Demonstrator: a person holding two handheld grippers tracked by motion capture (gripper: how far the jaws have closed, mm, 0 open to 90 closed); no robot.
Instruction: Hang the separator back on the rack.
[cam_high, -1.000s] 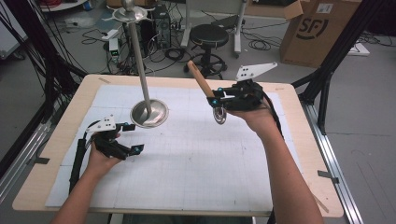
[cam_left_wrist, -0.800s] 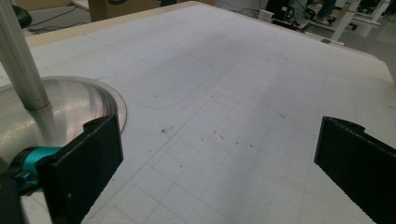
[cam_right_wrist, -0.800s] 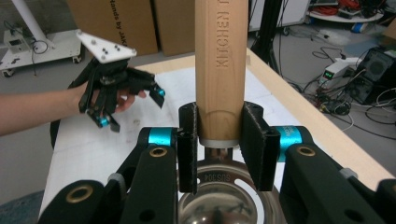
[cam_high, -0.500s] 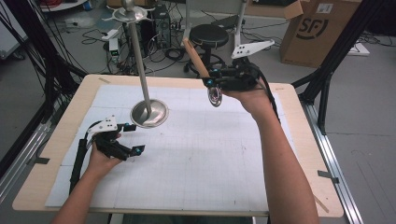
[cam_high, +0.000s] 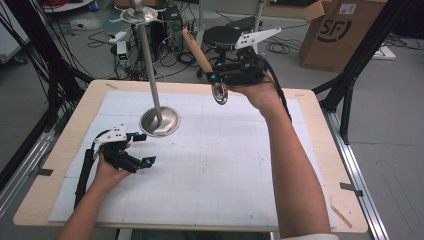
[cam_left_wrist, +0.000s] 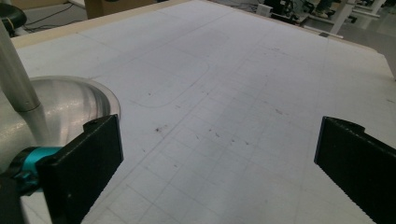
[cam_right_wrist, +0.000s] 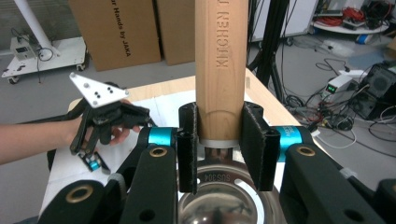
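tabletop (cam_high: 310, 150): we see a white grid mat on it
stand (cam_high: 159, 121): steel pole on a round base, back-left of mat
right tongs (cam_high: 216, 78): raised over far edge, clamped on wooden-handled strainer (cam_right_wrist: 220, 60)
left tongs (cam_high: 142, 148): low beside stand base, spread wide, nothing between

Wooden handle (cam_right_wrist: 221, 65), right gripper view: engraved "KITCHEN", letters running up the wood; further characters cut off at the top edge. Steel part (cam_right_wrist: 219, 196) below the handle: stamped "SUS304". Cardboard box (cam_right_wrist: 114, 30) on the floor beyond the table: printed "Hands by JAKA", start of the line cropped. Brown box (cam_high: 345, 32), high view, beyond the table's far right corner: "SF" logo.
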